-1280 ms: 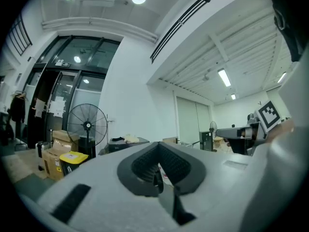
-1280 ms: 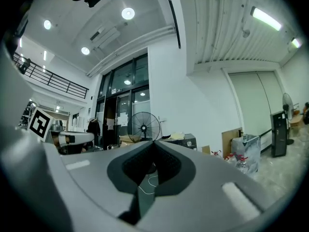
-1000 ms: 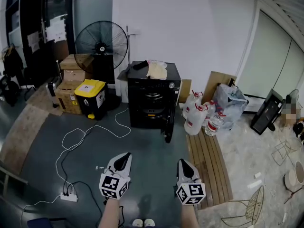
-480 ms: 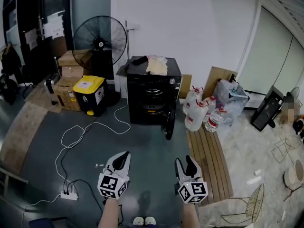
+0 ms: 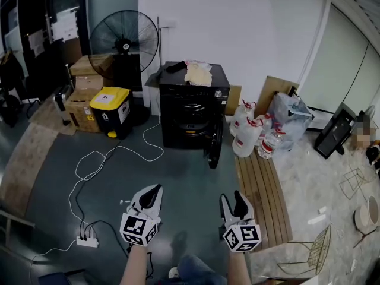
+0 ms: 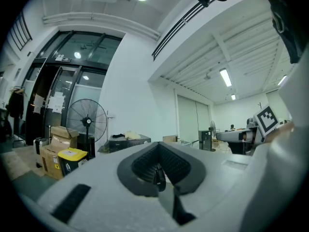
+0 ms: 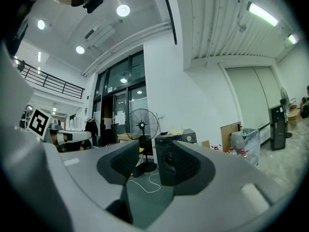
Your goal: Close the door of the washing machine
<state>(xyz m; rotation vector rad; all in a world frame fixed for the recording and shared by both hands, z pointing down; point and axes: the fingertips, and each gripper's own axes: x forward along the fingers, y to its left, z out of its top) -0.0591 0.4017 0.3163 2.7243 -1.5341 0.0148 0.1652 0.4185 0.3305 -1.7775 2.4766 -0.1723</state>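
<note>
The black washing machine [image 5: 191, 103] stands against the white wall, its round door [image 5: 215, 148] swung open to the right. It shows far off in the left gripper view [image 6: 126, 141] and beyond the jaws in the right gripper view [image 7: 178, 135]. Both grippers hover low over the grey floor, well short of the machine. My left gripper [image 5: 156, 189] [image 6: 157, 171] is shut with nothing in it. My right gripper [image 5: 231, 199] [image 7: 148, 166] is open; its jaws have just been opening and hold nothing.
A pale cloth [image 5: 198, 73] lies on the machine. Left of it are a standing fan [image 5: 126, 43], cardboard boxes [image 5: 80, 100] and a yellow-lidded bin [image 5: 110, 113]. Water bottles [image 5: 252, 136] and a wooden pallet [image 5: 262, 200] sit right. A white cable and power strip [image 5: 86, 241] cross the floor.
The right gripper's jaws went from shut to open. Both grippers drifted slightly lower in the head view, and the washing machine appears a little nearer.
</note>
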